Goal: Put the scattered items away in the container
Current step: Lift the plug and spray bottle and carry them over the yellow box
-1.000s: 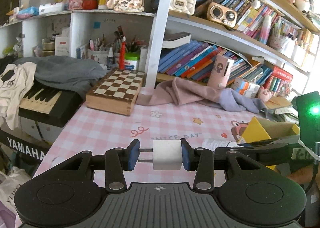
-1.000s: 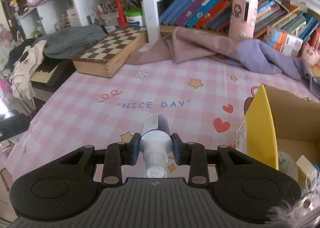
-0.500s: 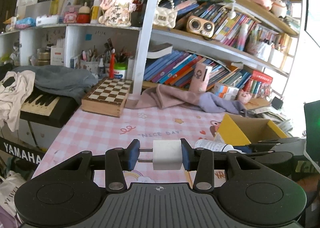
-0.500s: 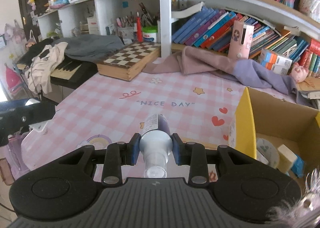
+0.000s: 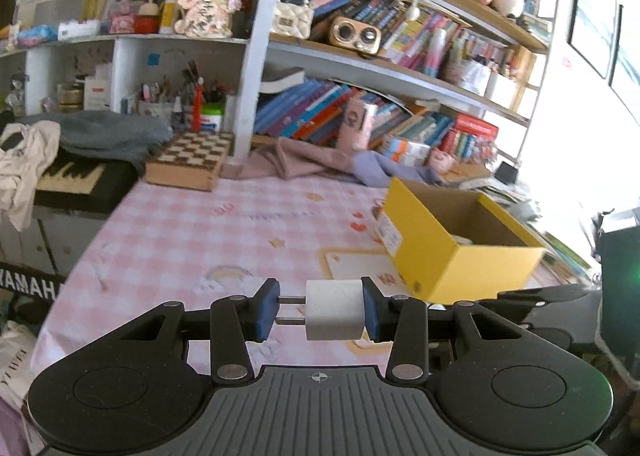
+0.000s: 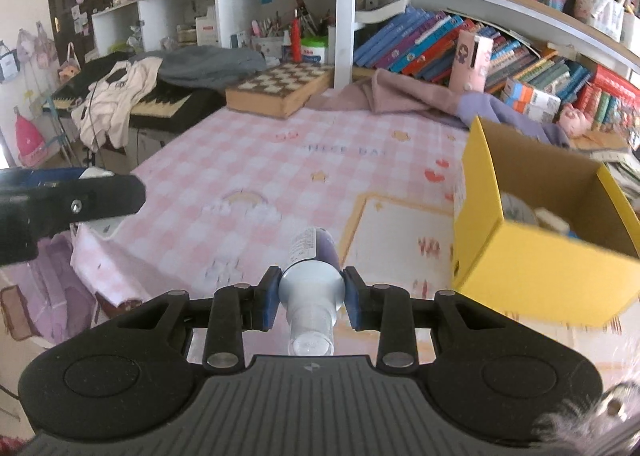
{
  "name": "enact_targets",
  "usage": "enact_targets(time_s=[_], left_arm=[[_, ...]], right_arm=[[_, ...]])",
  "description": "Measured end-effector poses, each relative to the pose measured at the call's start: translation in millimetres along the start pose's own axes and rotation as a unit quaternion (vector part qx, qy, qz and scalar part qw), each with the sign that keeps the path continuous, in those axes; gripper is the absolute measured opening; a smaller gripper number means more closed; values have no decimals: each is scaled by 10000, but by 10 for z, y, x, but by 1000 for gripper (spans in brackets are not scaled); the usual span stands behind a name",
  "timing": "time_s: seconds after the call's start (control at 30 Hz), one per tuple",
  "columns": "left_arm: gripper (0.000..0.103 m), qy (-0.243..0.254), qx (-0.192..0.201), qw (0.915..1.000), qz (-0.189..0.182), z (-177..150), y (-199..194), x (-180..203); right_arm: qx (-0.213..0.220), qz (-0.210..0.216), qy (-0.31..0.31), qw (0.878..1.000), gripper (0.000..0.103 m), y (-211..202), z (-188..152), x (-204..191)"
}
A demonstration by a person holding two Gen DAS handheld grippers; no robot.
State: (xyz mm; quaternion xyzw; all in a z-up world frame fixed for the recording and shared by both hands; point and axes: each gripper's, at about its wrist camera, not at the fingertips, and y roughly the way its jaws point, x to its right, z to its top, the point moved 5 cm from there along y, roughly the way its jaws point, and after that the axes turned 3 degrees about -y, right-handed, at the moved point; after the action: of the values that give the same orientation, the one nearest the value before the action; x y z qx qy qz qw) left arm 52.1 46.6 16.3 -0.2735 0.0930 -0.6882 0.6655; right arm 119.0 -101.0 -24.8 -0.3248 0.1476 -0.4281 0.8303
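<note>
My left gripper point(image 5: 320, 310) is shut on a white plug adapter point(image 5: 334, 310), its two metal prongs against the left pad, held above the pink checked tablecloth point(image 5: 224, 232). My right gripper point(image 6: 310, 298) is shut on a small bottle point(image 6: 312, 268) with a purple body and a clear cap pointing back at the camera. The open yellow cardboard box point(image 5: 452, 240) stands to the right of both grippers; in the right wrist view point(image 6: 532, 268) several small items lie inside it. The left gripper's side shows at the left edge of the right wrist view point(image 6: 72, 202).
A wooden chessboard box point(image 6: 280, 90) and a pink-purple cloth point(image 6: 420, 100) lie at the back of the table. A keyboard with clothes on it point(image 6: 132, 96) stands left of the table. Bookshelves point(image 5: 360, 56) fill the back wall.
Both grippers have risen and pulled back from the table with their items still held. The yellow box now lies farther ahead and lower in both views.
</note>
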Motion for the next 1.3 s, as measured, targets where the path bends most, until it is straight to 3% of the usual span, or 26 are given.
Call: enact_targets(time_s=[0.37,0.83,1.3], left_arm=[[41,339,-272,9973,-593,-206,-22,399],[41,894,-493,9846,-1418,-297,161,1022],[41,1296,-403,9735,-1842,-186,356,1488]], right_arm=[[-109,-427,344,9984,31,-457,-488,91],[-156,-1285,1157,9848,31,-927,-888,650],[-32,-1780,1541,9719,31,-1113,-931,1141]])
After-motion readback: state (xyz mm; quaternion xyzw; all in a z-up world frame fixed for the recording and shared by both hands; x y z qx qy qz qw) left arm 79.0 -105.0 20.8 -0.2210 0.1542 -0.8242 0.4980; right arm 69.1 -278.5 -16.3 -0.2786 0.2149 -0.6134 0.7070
